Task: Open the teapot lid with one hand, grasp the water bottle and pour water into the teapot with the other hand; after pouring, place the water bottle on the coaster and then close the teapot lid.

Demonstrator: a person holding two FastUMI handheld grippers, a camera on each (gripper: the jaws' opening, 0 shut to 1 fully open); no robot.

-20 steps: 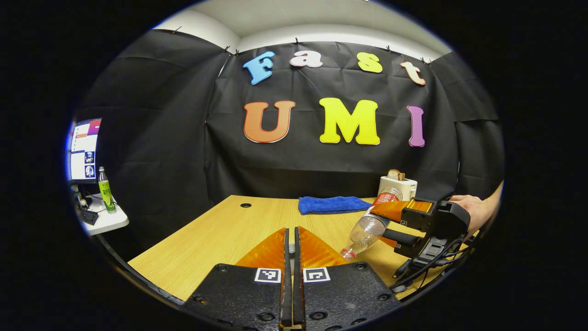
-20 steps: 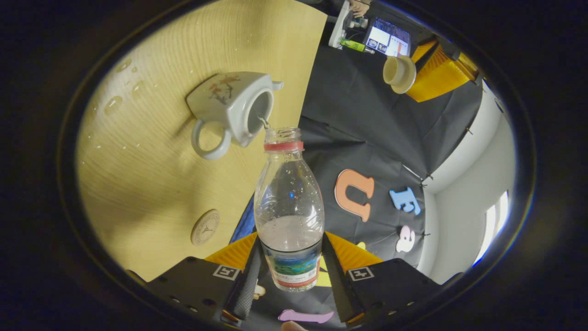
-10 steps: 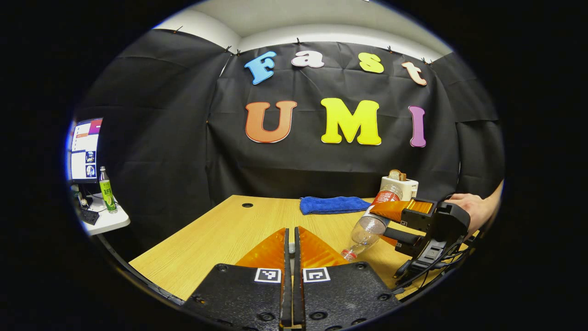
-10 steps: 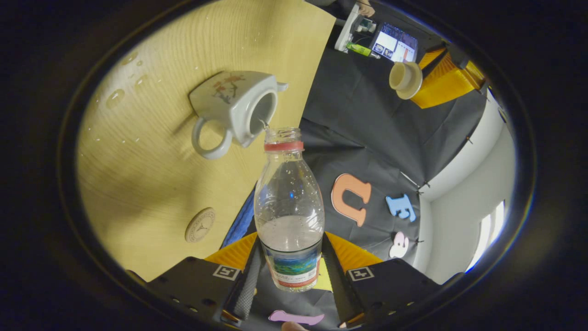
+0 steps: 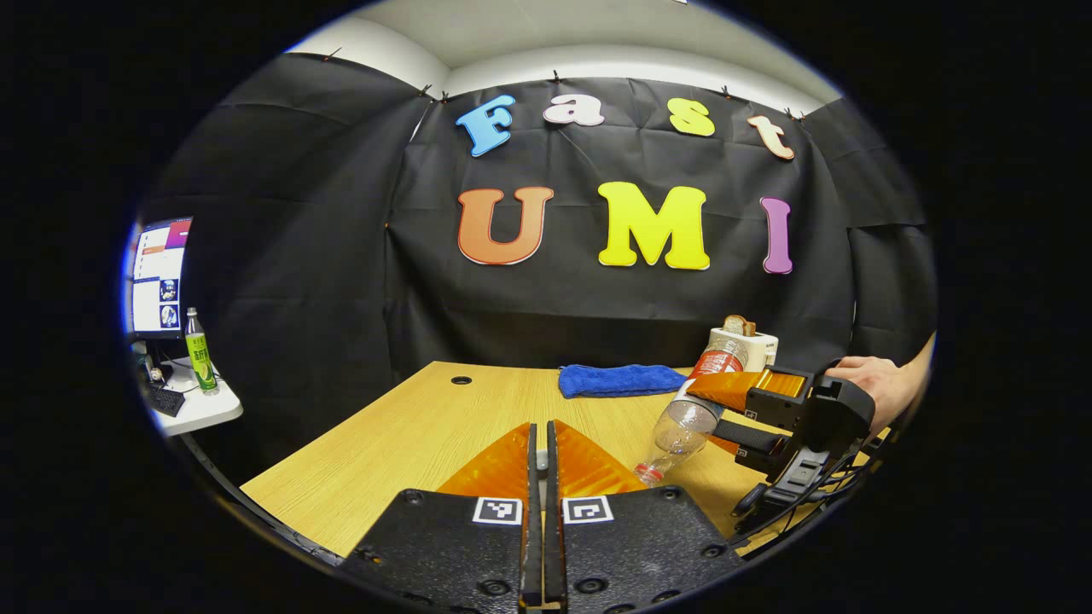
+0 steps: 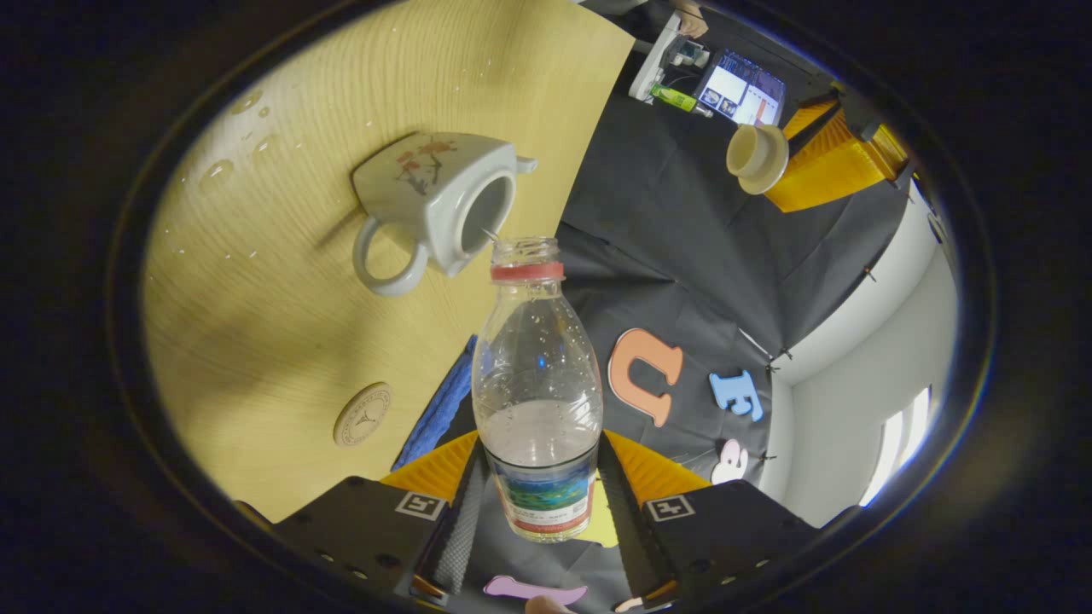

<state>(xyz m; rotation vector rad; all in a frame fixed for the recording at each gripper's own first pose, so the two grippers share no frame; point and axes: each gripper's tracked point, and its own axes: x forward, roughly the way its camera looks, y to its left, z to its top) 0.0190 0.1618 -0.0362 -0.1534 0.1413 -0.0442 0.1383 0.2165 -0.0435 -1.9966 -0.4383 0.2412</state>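
Observation:
My right gripper (image 6: 537, 443) is shut on a clear water bottle (image 6: 536, 375) with a red neck ring, uncapped and tilted mouth-down. Its mouth hangs just over the open top of the white teapot (image 6: 435, 205) on the wooden table (image 6: 281, 307). A round coaster (image 6: 363, 414) lies near the teapot. My left gripper (image 6: 781, 166) holds the teapot lid (image 6: 758, 158) up in the air, away from the pot. In the left gripper view my left gripper (image 5: 539, 431) is shut, and the right gripper (image 5: 704, 416) tips the bottle (image 5: 682, 422) downward at the right.
Water drops (image 6: 217, 170) lie on the table beyond the teapot. A blue cloth (image 5: 618, 379) and a white toaster (image 5: 742, 341) sit at the table's back. A side desk holds a monitor (image 5: 158, 277) and a green bottle (image 5: 199, 351). A hand (image 5: 879, 384) holds the right gripper.
The bottle has tipped a little more steeply, with its mouth staying over the teapot opening. The left gripper has held the lid nearly still.

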